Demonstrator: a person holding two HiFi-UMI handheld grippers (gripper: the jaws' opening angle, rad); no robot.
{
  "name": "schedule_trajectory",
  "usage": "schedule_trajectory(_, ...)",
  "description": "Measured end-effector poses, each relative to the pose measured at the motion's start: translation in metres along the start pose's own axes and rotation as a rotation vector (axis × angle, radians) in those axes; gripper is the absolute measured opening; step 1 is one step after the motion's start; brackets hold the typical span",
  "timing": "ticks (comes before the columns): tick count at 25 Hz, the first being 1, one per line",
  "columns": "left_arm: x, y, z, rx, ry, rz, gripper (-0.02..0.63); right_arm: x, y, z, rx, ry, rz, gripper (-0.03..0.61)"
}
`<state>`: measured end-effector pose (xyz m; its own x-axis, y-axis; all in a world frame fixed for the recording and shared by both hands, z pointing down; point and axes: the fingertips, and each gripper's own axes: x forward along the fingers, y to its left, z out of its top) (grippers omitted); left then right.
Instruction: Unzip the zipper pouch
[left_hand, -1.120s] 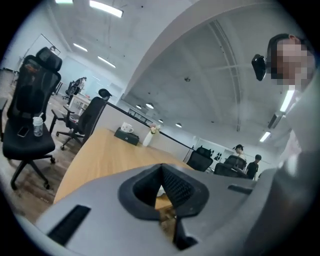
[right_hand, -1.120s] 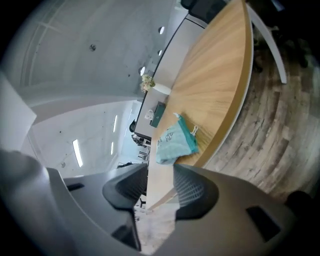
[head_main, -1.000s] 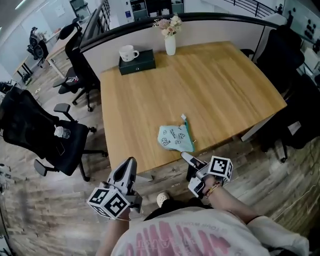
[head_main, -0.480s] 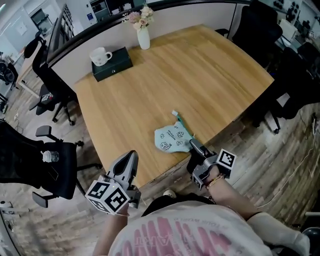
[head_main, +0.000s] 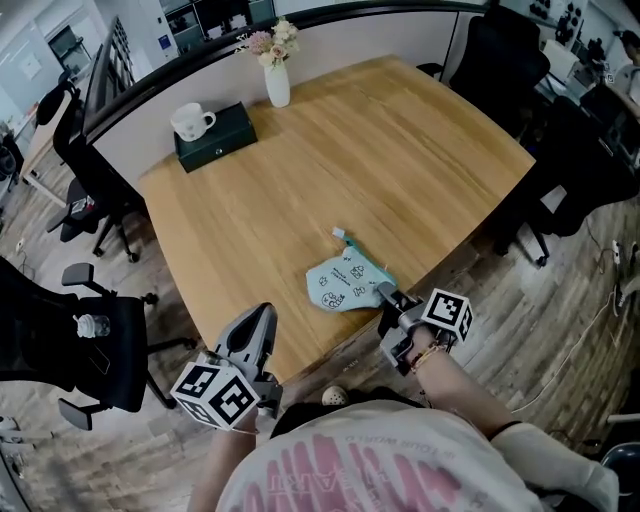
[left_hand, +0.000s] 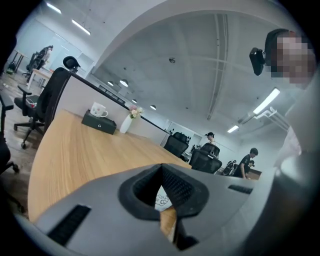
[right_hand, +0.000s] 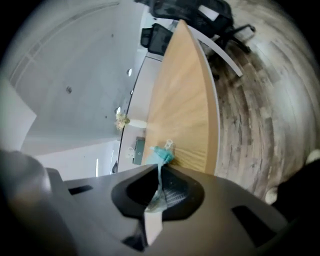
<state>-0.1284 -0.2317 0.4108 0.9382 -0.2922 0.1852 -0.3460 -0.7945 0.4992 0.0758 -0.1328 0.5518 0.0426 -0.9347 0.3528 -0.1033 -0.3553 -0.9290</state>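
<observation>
We have the right hand-held gripper (head_main: 388, 298) at the counter's (head_main: 400, 150) near edge. Its jaws have just been closing and now pinch the near corner of the zipper pouch (head_main: 345, 283). In the right gripper view we see teal fabric clamped between the pads, and the rest of the pouch trails away from the jaws onto the wood.

The pouch lies flat near the near edge of the counter. It's pale teal with small dark prints, and a small white tab (head_main: 338, 234) sticks out at its far corner.

Our left hand-held gripper (head_main: 262, 315) sits by the same edge, to the left and apart from the pouch. Its jaws are pressed together with nothing between them. In the left gripper view we only see a bit of the pouch past the tips.

At the far side of the counter we see a white mug (head_main: 190, 122) on a dark box (head_main: 222, 132), with a white vase (head_main: 277, 88) of flowers beside it. A black office chair (head_main: 90, 340) stands on the floor to the left.
</observation>
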Motion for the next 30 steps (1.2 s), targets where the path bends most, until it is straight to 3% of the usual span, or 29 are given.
schedule_trajectory(5, -0.002, -0.008, 0.015, -0.026, -0.073, -0.019, 0.002, -0.005, 0.04, 0.006, -0.465, 0.111, -0.034, 0.005)
schedule_trajectory(8, -0.004, -0.013, 0.023, -0.008, -0.091, -0.018, 0.002, -0.007, 0.071, 0.003, -0.679, 0.169, -0.016, 0.005)
schedule_trajectory(12, -0.002, -0.017, 0.036, -0.025, -0.153, -0.004, 0.002, -0.003, 0.101, 0.0, -0.867, 0.24, 0.005, 0.003)
schedule_trajectory(19, 0.004, -0.027, 0.05, -0.036, -0.201, 0.062, 0.002, 0.013, 0.148, -0.005, -1.147, 0.424, 0.126, 0.003)
schedule_trajectory(25, 0.032, -0.049, 0.058, -0.052, -0.229, 0.083, 0.002, 0.017, 0.174, -0.008, -1.414, 0.591, 0.249, 0.003)
schedule_trajectory(30, 0.066, -0.067, 0.061, -0.037, -0.23, 0.133, 0.006, 0.014, 0.186, 0.0, -1.655, 0.664, 0.367, 0.003)
